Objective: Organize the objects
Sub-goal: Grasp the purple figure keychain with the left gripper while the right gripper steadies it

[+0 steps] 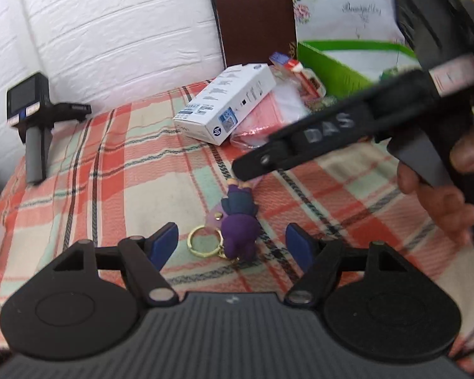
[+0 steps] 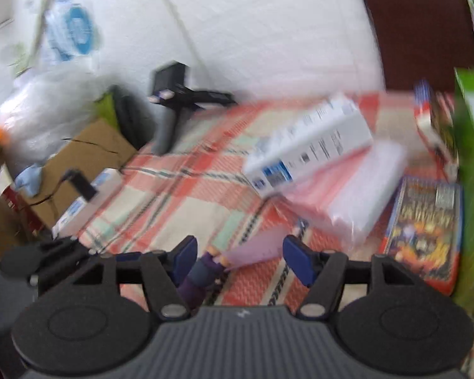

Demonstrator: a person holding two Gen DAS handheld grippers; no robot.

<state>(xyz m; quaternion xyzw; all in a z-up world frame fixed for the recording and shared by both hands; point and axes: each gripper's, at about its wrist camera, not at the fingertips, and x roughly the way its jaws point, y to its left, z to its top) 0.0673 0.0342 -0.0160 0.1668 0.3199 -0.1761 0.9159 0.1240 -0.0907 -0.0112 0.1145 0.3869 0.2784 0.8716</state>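
My left gripper [image 1: 231,242] is spread wide, nothing clamped, purple figure keychain [image 1: 239,221] flat on the plaid cloth [image 1: 126,158] between its tips. Right gripper [image 2: 238,254] also open, empty. I should center on the figure's body, not the gold ring [image 1: 204,240], then lift toward the green bin [image 1: 328,63].

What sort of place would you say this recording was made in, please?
Probably a bedroom or living room at home: a plaid blanket covers a soft bed or sofa, a floral pillow leans behind, and household clutter such as a white HP box and a figure keychain lies about.
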